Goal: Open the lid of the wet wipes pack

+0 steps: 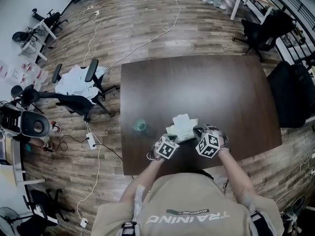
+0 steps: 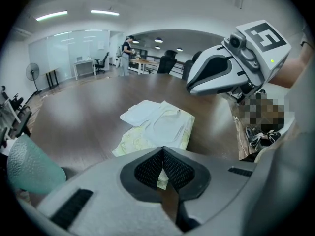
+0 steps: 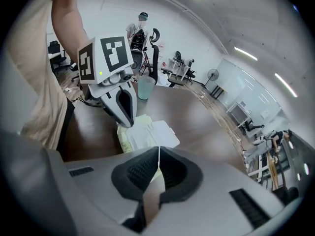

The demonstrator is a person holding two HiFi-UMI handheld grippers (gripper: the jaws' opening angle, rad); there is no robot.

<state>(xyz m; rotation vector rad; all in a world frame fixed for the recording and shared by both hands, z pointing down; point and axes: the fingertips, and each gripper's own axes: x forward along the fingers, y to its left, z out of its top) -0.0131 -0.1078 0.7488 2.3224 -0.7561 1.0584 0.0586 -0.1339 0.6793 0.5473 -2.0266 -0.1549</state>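
The wet wipes pack [image 1: 183, 130] lies on the dark table [image 1: 221, 92] just in front of me, pale yellow-green with a white top. Its white lid [image 2: 139, 113] is flipped open and lies back flat beside the opening. My left gripper [image 2: 162, 154] is shut, its tip pinching the pack's near end; from the right gripper view, the left gripper [image 3: 126, 117] stands on that end of the pack [image 3: 140, 134]. My right gripper [image 3: 158, 156] is shut and empty, raised a little above the pack. In the left gripper view the right gripper [image 2: 231, 70] hangs at the upper right.
A translucent teal cup [image 1: 141, 126] stands on the table left of the pack, also seen as the cup [image 3: 146, 87] behind the left gripper. Office chairs [image 1: 81, 90] and cables [image 1: 93, 141] lie on the wooden floor to the left. The table's near edge runs right under my hands.
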